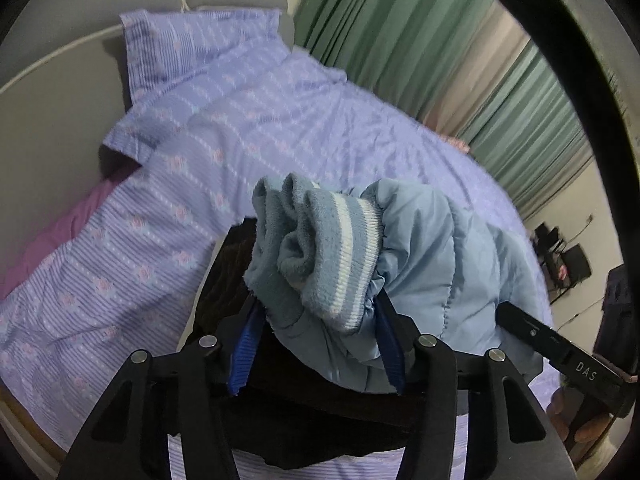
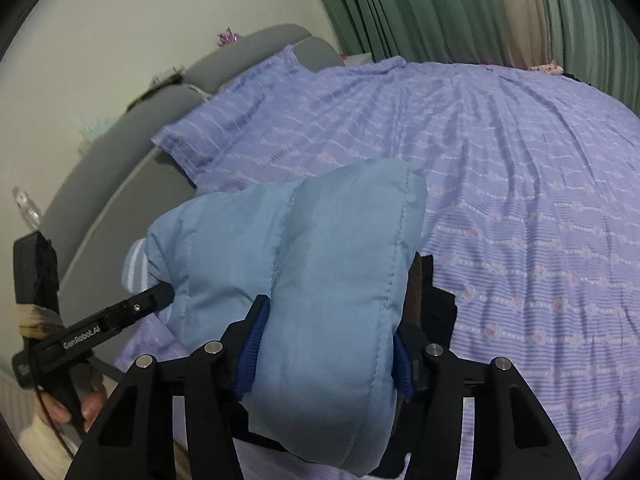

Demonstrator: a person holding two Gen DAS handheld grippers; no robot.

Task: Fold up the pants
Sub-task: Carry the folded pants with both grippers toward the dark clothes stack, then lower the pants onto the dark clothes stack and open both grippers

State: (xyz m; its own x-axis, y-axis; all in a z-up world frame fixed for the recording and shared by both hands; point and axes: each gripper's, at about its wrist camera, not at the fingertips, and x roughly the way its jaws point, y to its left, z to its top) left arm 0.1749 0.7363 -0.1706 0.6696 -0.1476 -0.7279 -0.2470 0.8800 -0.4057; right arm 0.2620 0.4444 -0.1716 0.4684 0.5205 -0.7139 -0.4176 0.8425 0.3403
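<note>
The pants (image 1: pixel 432 248) are light blue, quilted and puffy, with a blue-and-white striped knit cuff (image 1: pixel 344 248) and fleecy lining. Both grippers hold them above the bed. My left gripper (image 1: pixel 316 320) is shut on the cuffed end, blue pads (image 1: pixel 244 352) pressed on either side. My right gripper (image 2: pixel 324 344) is shut on a thick quilted fold of the pants (image 2: pixel 320 272). The right gripper's arm shows in the left wrist view (image 1: pixel 560 356); the left gripper's arm shows in the right wrist view (image 2: pixel 100 328). A dark garment (image 1: pixel 304 412) lies on the bed under the pants.
The bed (image 2: pixel 520 208) has a lilac patterned sheet and matching pillows (image 1: pixel 200 64) against a grey headboard (image 2: pixel 120 168). Green curtains (image 1: pixel 420 40) hang behind. A purple cloth (image 1: pixel 60 236) lies at the bed's left edge. Dark furniture (image 1: pixel 568 264) stands at the far right.
</note>
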